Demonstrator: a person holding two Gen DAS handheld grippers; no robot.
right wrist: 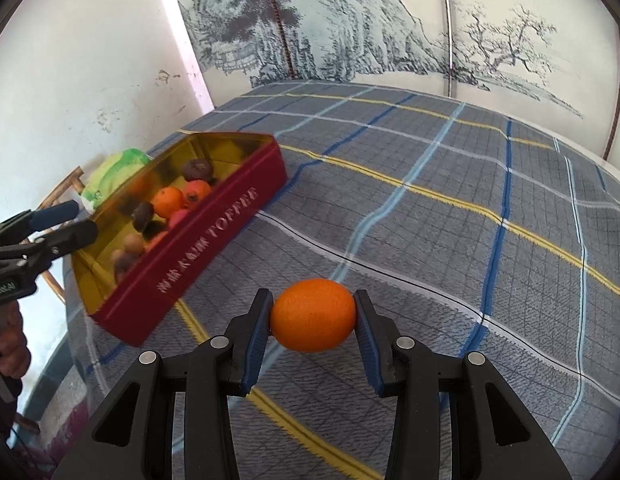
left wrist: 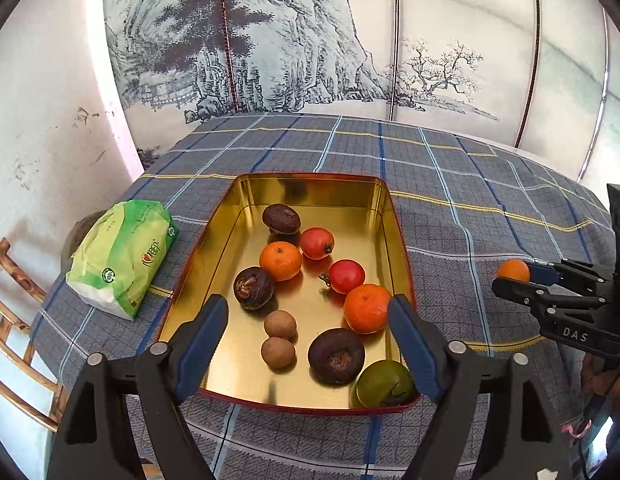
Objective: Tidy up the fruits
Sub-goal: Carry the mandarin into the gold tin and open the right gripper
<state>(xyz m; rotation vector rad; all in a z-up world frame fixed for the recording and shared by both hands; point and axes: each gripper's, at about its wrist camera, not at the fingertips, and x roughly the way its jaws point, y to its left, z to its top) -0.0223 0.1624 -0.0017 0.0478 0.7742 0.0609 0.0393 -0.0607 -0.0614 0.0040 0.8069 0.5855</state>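
Right claw [right wrist: 313, 322]: clamped on a small orange [right wrist: 313, 315], blue pads pressing both sides, fruit held above the plaid tablecloth [right wrist: 450, 184] on the counter, to the right of the tin and apart from it. Left wrist view shows the same orange [left wrist: 513, 270] at that claw's tip.

Left claw [left wrist: 307, 316]: spread wide, nothing between the fingers, hovering over the near end of the gold-lined toffee tin [left wrist: 310, 188].

Tin contents: two mandarins [left wrist: 280, 261] [left wrist: 366, 308], two red fruits [left wrist: 317, 243] [left wrist: 346, 276], three dark brown-purple round fruits [left wrist: 281, 219] [left wrist: 253, 288] [left wrist: 336, 356], two small tan longan-like fruits [left wrist: 280, 325] [left wrist: 277, 353], one green fruit [left wrist: 385, 385] in the near right corner.

Green tissue pack [left wrist: 123, 254] lies just left of the tin.
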